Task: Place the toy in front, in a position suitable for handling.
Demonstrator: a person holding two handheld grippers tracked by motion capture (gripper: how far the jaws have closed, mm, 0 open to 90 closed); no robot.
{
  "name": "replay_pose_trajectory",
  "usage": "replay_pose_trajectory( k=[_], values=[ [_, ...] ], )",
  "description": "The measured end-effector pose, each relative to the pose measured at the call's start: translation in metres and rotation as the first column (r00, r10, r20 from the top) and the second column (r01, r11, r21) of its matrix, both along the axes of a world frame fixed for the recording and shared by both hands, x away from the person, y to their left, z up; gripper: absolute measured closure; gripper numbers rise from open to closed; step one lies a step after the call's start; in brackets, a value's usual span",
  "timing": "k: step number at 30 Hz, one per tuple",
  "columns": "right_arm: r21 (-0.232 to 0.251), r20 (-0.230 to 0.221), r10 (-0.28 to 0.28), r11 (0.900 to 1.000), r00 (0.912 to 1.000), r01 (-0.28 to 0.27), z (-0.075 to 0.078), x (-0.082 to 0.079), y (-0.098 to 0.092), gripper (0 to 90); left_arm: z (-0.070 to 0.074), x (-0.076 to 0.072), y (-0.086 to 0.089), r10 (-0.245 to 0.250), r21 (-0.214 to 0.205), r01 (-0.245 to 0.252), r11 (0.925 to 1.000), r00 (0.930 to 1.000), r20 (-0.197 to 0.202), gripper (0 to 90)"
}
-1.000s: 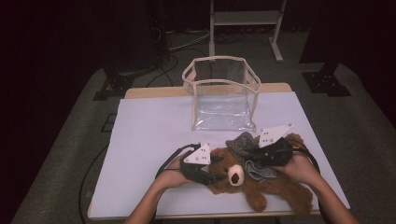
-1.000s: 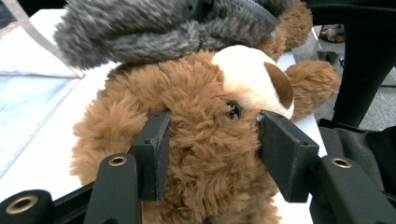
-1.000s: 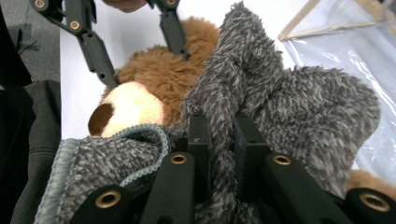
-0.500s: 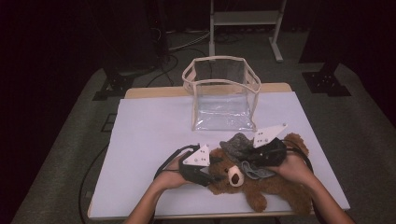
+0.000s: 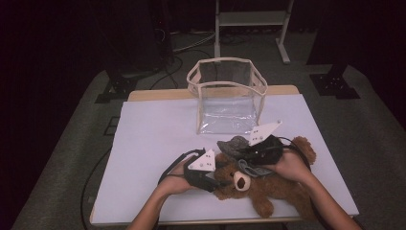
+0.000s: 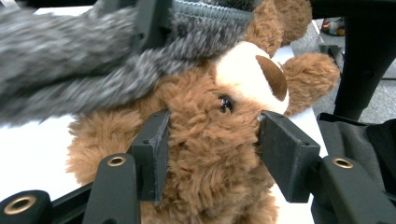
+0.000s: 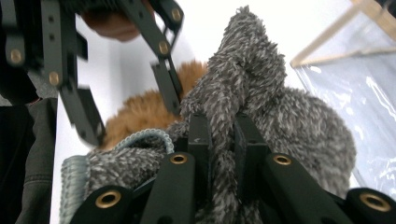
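Note:
A brown teddy bear [image 5: 275,189] lies on its back near the table's front edge, head to the left. My left gripper [image 5: 207,176] has its jaws on either side of the bear's head [image 6: 210,140], pads pressed into the fur. A grey knitted hat [image 5: 233,143] hangs just above the head. My right gripper [image 5: 258,152] is shut on a fold of that hat [image 7: 261,93], and its jaws pinch the knit tightly. The hat's ribbed rim [image 7: 74,172] sits beside the bear's fur [image 7: 140,114].
A clear plastic bag [image 5: 225,96] with a cream rim stands open and upright at the back middle of the white table [image 5: 148,143]. Black cables trail from both grippers. A metal stand [image 5: 249,19] is on the floor beyond the table.
My right gripper has carried the hat a little to the left, closer over the bear's head. The left gripper has stayed at the head.

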State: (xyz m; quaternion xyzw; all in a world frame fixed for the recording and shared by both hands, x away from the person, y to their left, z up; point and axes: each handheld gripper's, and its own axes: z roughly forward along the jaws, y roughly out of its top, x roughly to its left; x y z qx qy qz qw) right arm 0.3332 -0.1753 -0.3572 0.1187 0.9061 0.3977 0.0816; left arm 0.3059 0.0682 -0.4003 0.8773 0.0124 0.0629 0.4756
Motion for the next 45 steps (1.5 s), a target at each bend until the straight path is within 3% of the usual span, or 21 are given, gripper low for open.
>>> replay_pose_trajectory(
  k=[5, 10, 14, 20, 24, 31, 34, 39, 45],
  values=[
    [-0.006, -0.026, -0.031, 0.9995, 0.9992, 0.030, -0.004, -0.003, -0.019, 78.8, -0.001, 0.005, 0.010, 0.018, -0.014, -0.018, 0.9997, 0.9991, -0.040, 45.2],
    [-0.004, -0.028, -0.028, 0.9996, 0.9992, 0.028, -0.002, -0.005, -0.019, 78.8, -0.007, 0.005, 0.009, 0.014, -0.020, -0.015, 0.9997, 0.9989, -0.044, 46.3],
    [0.002, -0.013, -0.017, 0.9999, 0.9998, 0.017, 0.005, -0.003, -0.008, 78.8, -0.007, 0.004, 0.003, 0.011, -0.008, -0.011, 0.9999, 0.9993, -0.036, 46.4],
    [0.002, -0.016, 0.044, 0.9991, 0.9989, -0.043, 0.006, 0.004, 0.028, 78.8, -0.007, 0.002, 0.001, 0.008, 0.000, -0.008, 1.0000, 0.9997, -0.025, 46.1],
    [-0.001, -0.021, 0.047, 0.9989, 0.9987, -0.047, 0.005, 0.005, 0.031, 78.8, -0.006, 0.001, 0.003, 0.007, -0.001, -0.007, 1.0000, 0.9997, -0.025, 45.9],
    [0.006, -0.030, -0.006, 1.0000, 0.9995, 0.006, 0.005, 0.001, -0.007, 78.8, -0.005, 0.002, 0.004, 0.003, 0.005, -0.003, 1.0000, 0.9998, -0.021, 43.8],
    [0.020, -0.042, -0.031, 0.9993, 0.9986, 0.032, -0.001, -0.010, -0.026, 78.7, 0.000, 0.005, 0.006, 0.024, -0.016, -0.024, 0.9996, 0.9996, -0.013, 44.4],
    [0.055, -0.018, 0.003, 0.9985, 0.9998, -0.002, -0.003, -0.022, -0.018, 78.7, 0.002, 0.005, 0.003, 0.031, -0.030, -0.031, 0.9991, 0.9994, -0.015, 44.6],
    [0.034, 0.001, 0.010, 0.9994, 1.0000, -0.010, 0.000, -0.025, -0.022, 78.7, -0.002, 0.004, 0.000, 0.013, -0.022, -0.014, 0.9997, 0.9995, -0.029, 44.6]
  ],
)
